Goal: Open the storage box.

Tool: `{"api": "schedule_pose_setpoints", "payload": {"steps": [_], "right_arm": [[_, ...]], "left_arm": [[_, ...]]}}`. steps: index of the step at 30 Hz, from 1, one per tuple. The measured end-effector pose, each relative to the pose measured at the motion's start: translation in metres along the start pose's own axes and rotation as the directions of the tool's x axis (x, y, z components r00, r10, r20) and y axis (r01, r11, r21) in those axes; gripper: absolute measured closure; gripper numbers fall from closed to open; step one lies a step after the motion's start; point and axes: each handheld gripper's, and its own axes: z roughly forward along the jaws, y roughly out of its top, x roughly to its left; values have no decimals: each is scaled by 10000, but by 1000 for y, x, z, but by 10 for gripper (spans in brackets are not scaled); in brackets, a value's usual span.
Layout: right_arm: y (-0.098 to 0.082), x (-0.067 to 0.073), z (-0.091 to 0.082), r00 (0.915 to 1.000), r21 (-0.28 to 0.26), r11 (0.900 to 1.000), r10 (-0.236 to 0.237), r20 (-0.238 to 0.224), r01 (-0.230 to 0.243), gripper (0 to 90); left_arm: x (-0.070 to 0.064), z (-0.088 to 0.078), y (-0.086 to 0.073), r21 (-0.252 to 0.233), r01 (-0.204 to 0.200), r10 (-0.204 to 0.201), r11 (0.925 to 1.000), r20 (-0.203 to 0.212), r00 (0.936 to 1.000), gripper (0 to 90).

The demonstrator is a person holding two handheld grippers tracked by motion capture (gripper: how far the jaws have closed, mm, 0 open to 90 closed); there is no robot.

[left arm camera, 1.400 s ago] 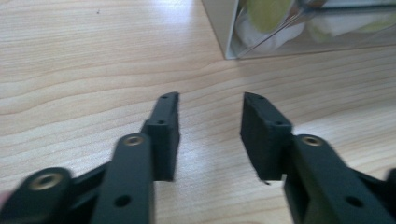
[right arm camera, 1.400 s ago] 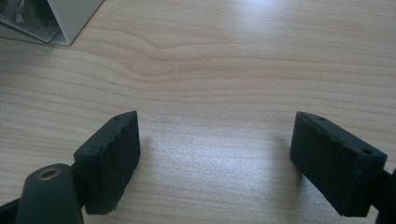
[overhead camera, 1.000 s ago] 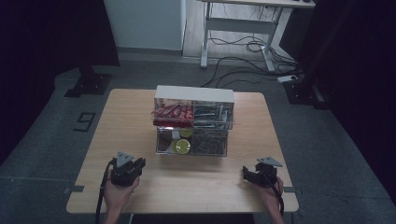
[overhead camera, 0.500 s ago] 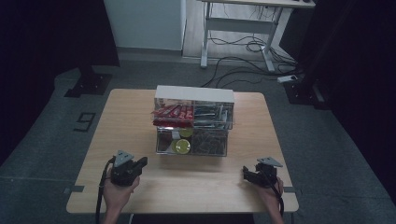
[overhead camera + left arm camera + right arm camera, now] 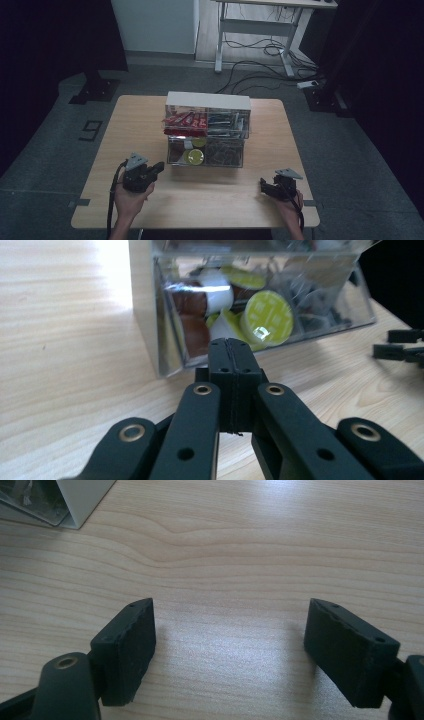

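Note:
A clear two-tier organiser box (image 5: 207, 131) stands mid-table. Its upper tier holds red packets (image 5: 184, 121) and dark packets. The lower tier holds coffee capsules with green lids (image 5: 194, 156). My left gripper (image 5: 158, 167) hovers just left of the box's front corner, shut with nothing in it. In the left gripper view its jaws (image 5: 231, 347) meet flat together, pointing at the capsules (image 5: 267, 316) behind the clear wall. My right gripper (image 5: 263, 186) rests near the front right of the table, open. In the right gripper view it (image 5: 230, 645) frames bare wood.
The wooden table (image 5: 150, 120) has free room on both sides of the box and along the front. A corner of the box (image 5: 75, 502) shows at the top left of the right gripper view. Desk legs and cables (image 5: 250, 55) lie on the floor beyond.
My left gripper has lifted slightly and edged toward the box. The right gripper has stayed put.

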Motion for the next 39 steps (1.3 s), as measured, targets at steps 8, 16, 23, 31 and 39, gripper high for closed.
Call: {"api": "schedule_pose_setpoints", "payload": {"steps": [8, 16, 23, 31, 39], "right_arm": [[0, 0, 0, 10000, 0, 10000, -4, 3, 4, 205], [0, 0, 0, 10000, 9, 10000, 11, -3, -11, 205], [0, 0, 0, 10000, 9, 10000, 8, -5, -8, 205], [0, 0, 0, 10000, -3, 10000, 1, 19, -1, 207], [0, 0, 0, 10000, -11, 10000, 17, 15, -17, 210]], "left_arm": [[-2, -9, 15, -265, 108, -95, 9996, 486, 9988, 900], [-9, -12, 29, -371, -1, 32, 9993, 816, 9967, 900], [-14, -10, 39, -403, -106, 147, 9991, 1027, 9946, 900], [-20, -10, 50, -504, -170, 234, 9986, 1277, 9915, 900], [-23, -8, 60, -586, -254, 334, 9980, 1398, 9896, 900]]}}
